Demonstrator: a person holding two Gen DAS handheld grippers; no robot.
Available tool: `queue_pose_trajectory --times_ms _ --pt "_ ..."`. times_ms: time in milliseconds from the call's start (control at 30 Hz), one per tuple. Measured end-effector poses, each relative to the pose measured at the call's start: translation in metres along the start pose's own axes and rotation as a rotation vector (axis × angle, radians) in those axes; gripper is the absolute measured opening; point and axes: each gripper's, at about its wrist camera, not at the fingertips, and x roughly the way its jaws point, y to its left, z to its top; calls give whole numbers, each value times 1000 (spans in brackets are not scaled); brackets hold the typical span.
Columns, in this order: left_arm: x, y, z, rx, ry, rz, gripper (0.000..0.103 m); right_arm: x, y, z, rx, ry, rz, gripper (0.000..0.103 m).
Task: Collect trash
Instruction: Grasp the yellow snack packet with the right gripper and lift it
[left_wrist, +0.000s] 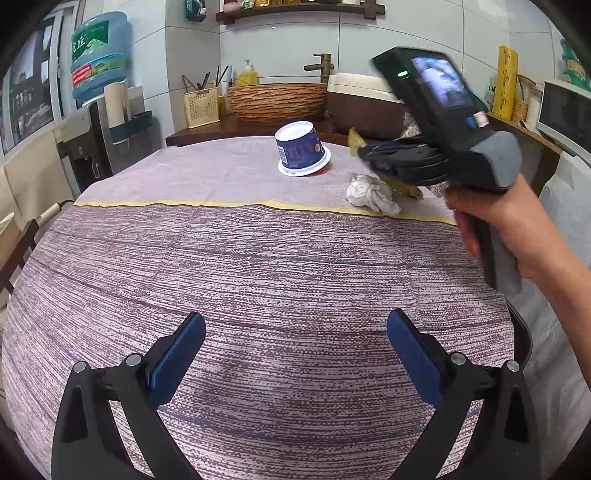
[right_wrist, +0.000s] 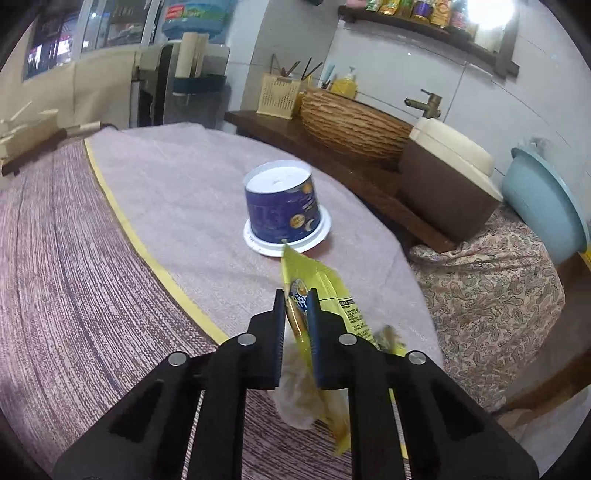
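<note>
Right gripper (right_wrist: 296, 301): pinching the yellow wrapper (right_wrist: 325, 291), lifted clear of the tablecloth (left_wrist: 258, 266), likely to carry it off as trash.
Left gripper (left_wrist: 295, 354): spread wide, empty, low over the cloth.
Wrapper: crinkled, glossy, printed label.
Other trash: 1 upturned blue cup (left_wrist: 301, 149); 1 crumpled white tissue (left_wrist: 371, 194) beside it.

— How does the left gripper (left_wrist: 295, 354) stand?
— Its jaws are spread wide with nothing between the blue pads, pointing forward and down.
— And the right gripper (right_wrist: 296, 301)?
— Its jaws are nearly together, pinching a yellow wrapper (right_wrist: 325, 291). A bare right hand (left_wrist: 513, 229) grips its handle, with the forearm coming in from the right.
</note>
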Motion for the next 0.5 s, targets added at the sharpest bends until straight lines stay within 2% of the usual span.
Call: queue_pose_trajectory --times_ms 233,500 --pt "13 -8 14 14 7 -21 97 -47 -38 -7 51 -87 0 8" --pt "30 -21 27 42 12 0 97 -94 -62 -31 74 -154 29 7"
